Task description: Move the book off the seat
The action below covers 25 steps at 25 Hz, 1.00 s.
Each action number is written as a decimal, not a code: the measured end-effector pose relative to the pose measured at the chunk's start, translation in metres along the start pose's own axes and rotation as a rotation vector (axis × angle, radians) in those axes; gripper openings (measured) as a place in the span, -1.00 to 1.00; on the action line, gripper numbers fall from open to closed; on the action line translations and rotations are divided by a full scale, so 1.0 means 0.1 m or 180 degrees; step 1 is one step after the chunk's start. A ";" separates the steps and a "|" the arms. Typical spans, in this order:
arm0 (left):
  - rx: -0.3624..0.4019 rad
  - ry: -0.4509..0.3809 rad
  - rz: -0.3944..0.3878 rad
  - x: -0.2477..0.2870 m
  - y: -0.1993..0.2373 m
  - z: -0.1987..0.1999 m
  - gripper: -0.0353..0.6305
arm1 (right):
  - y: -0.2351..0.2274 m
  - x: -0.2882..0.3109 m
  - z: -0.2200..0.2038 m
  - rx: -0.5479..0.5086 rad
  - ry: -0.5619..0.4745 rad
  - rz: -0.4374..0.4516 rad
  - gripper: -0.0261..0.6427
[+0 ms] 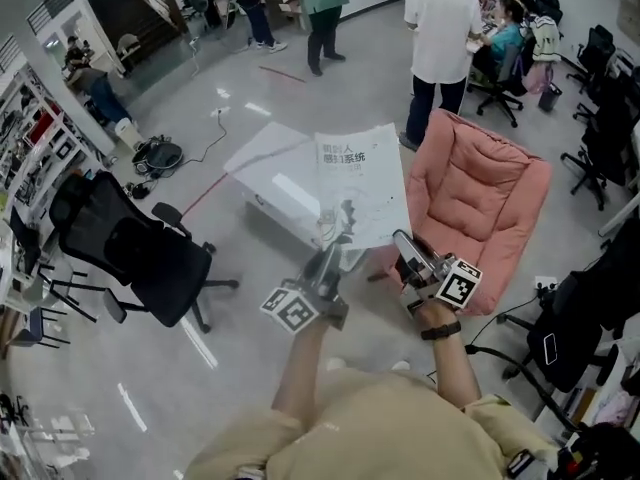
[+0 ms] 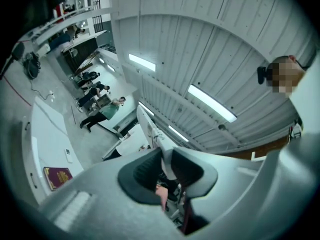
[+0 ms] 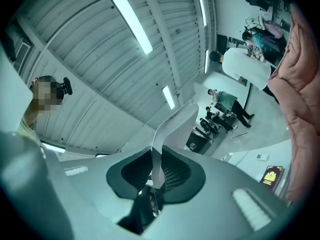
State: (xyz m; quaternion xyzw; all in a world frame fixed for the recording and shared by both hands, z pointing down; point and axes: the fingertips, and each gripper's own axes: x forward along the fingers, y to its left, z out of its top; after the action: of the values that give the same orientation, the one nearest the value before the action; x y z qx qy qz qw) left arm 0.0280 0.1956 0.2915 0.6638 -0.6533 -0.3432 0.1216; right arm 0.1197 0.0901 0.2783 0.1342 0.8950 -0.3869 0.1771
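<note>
Left gripper view has the left gripper [image 2: 167,165] with its 2 dark pads [image 2: 141,171] clenched on the thin white edge of the book [image 2: 150,128], which rises out of them toward the ceiling. Right gripper view shows the same of the right gripper [image 3: 156,170]: both pads pinch a white edge of the book [image 3: 172,124], which bends away above them.

Only the head view shows the whole hold. There the left gripper [image 1: 335,245] and right gripper [image 1: 400,236] grasp the lower edge of 1 book [image 1: 360,183], its white face with printed lines turned up to the camera. It hangs in the air, clear of the pink seat [image 1: 480,208], which stands just to its right.

Only the 2 gripper views show the ribbed ceiling with its long lamps [image 3: 131,21], and 1 dark red booklet [image 2: 56,177] lying on the white table [image 2: 47,134] (too small to make out from the head view, where the table [image 1: 262,163] lies behind the book).

Farther out in the head view, 1 black office chair [image 1: 130,248] stands at left. 1 person in a white shirt [image 1: 440,28] stands behind the pink seat.
</note>
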 end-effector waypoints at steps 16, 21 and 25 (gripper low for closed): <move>0.0043 -0.0527 0.0451 -2.06 1.43 1.84 -0.71 | 0.52 2.29 -2.11 0.0247 0.0590 0.0311 -0.76; 0.0090 -0.0660 0.0664 -2.17 1.52 1.76 -0.71 | 0.39 2.36 -2.23 0.0380 0.0815 0.0439 -0.75; 0.0081 -0.0839 0.0859 -2.26 1.60 1.85 -0.71 | 0.35 2.57 -2.34 0.0430 0.1015 0.0592 -0.75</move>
State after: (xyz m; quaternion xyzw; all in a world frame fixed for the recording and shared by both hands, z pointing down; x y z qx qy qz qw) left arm -0.1909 0.4448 0.3198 0.5210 -0.7510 -0.3994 0.0714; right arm -0.1487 0.3131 0.2965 0.2874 0.8675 -0.4018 0.0587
